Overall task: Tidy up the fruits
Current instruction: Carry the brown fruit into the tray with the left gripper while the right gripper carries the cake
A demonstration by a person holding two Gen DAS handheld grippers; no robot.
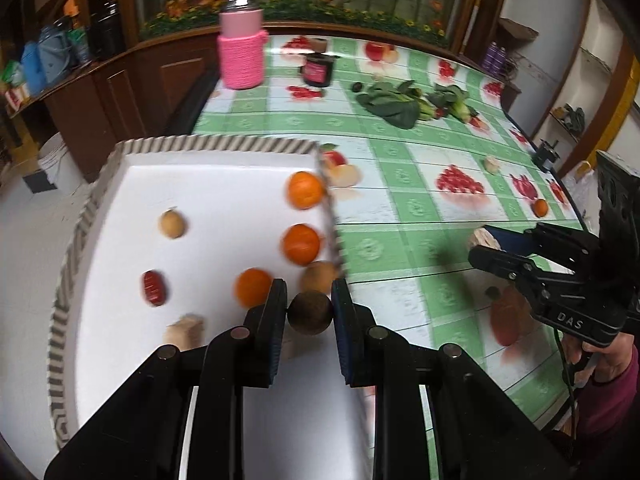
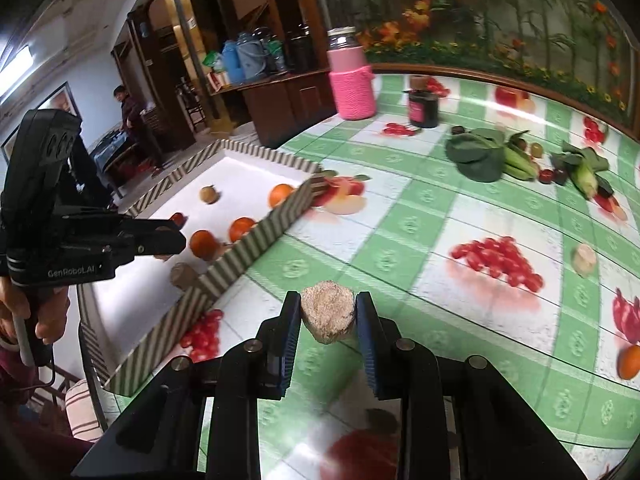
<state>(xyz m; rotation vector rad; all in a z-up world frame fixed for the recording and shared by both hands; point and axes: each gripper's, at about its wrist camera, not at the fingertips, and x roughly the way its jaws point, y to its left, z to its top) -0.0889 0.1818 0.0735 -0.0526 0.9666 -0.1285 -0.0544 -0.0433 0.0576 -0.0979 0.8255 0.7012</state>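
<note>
My left gripper (image 1: 310,300) is shut on a dark brown round fruit (image 1: 310,314), held over the white tray (image 1: 208,184) with the striped rim. The tray holds three oranges (image 1: 305,190), a tan round fruit (image 1: 173,224), a red fruit (image 1: 154,288), another brown fruit (image 1: 320,276) and a beige chunk (image 1: 184,332). My right gripper (image 2: 328,304) is shut on a beige rough chunk (image 2: 328,312), held above the tablecloth right of the tray (image 2: 256,248). The right gripper also shows in the left wrist view (image 1: 486,246).
A pink bottle (image 1: 242,44) and a dark jar (image 1: 318,68) stand at the table's far side. Leafy greens (image 1: 396,102) lie at the back right. A small orange (image 2: 630,362) and a pale chunk (image 2: 584,258) lie on the cloth at right.
</note>
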